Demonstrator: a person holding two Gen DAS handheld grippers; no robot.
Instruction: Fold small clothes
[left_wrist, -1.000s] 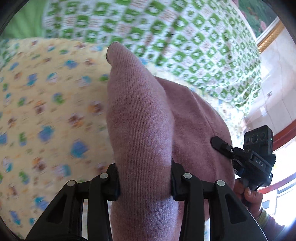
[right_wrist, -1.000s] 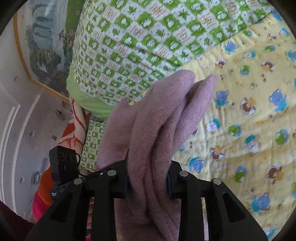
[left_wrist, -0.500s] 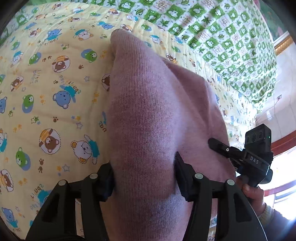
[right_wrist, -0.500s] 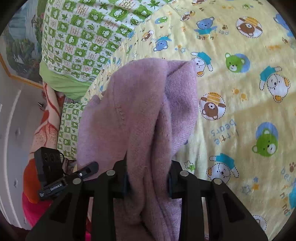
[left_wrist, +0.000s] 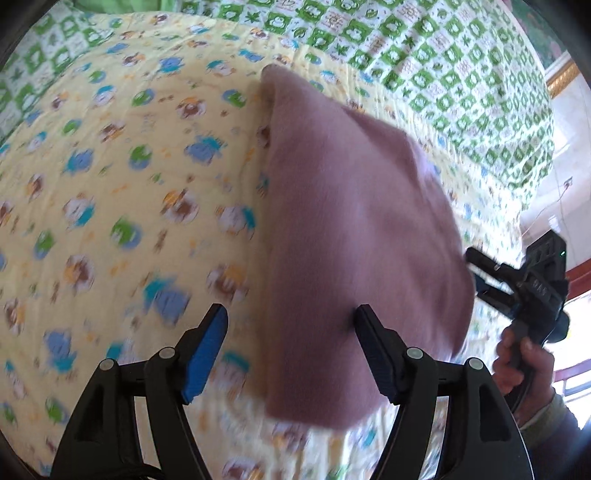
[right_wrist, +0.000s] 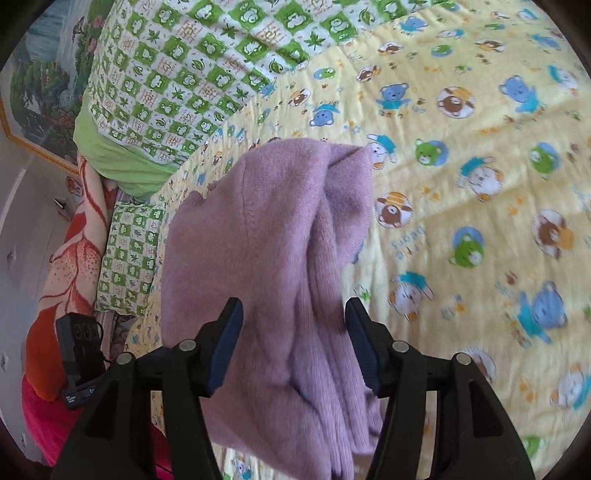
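The mauve knit garment (left_wrist: 354, 236) lies folded over on the yellow bear-print quilt (left_wrist: 110, 184); the fold looks laid (edges still bunched at the near right); both the left gripper (left_wrist: 291, 350) and right gripper (right_wrist: 291, 343) have just been opening, their jaws off the cloth, holding nothing; smoothing remains.

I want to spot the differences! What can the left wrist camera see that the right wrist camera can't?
Only the left wrist view shows a hand holding the right gripper. Only the right wrist view shows an orange-and-red blanket, a framed picture and a small checked pillow. Both show the purple knit garment on the yellow bear quilt, the green checked cover, and each camera's own jaws, which have just been opening, apart around the garment.
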